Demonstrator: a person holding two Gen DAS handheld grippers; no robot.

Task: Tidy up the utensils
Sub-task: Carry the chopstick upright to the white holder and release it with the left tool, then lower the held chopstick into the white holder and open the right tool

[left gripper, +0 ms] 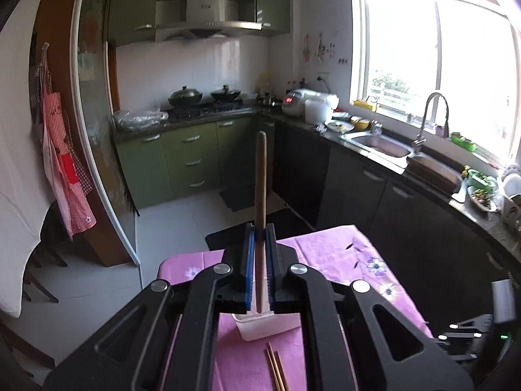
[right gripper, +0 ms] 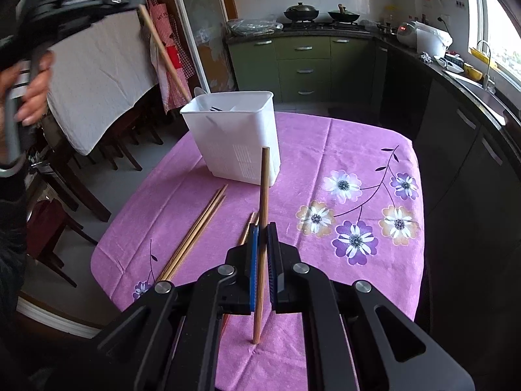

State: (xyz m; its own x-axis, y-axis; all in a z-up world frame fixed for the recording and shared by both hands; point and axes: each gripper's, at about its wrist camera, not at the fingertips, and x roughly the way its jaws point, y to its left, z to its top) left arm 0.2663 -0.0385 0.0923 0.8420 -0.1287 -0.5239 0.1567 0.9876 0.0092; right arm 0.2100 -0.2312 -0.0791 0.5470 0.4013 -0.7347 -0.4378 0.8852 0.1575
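My left gripper (left gripper: 260, 232) is shut on a wooden chopstick (left gripper: 260, 195) and holds it upright above the white utensil holder (left gripper: 267, 325). In the right wrist view the left gripper (right gripper: 138, 0) is high at the left, its chopstick (right gripper: 159, 45) slanting down toward the white holder (right gripper: 234, 137). My right gripper (right gripper: 263, 231) is shut on another chopstick (right gripper: 263, 202), held upright over the pink tablecloth. Several loose chopsticks (right gripper: 195, 231) lie on the cloth left of it; two (left gripper: 276, 368) show in the left wrist view.
The table with the pink flowered cloth (right gripper: 358, 169) stands in a kitchen. A dark counter with a sink (left gripper: 384, 146) runs along the right. Green cabinets (left gripper: 182, 159) and a stove with woks (left gripper: 202, 96) stand at the back. Chairs (right gripper: 65, 179) stand at the left.
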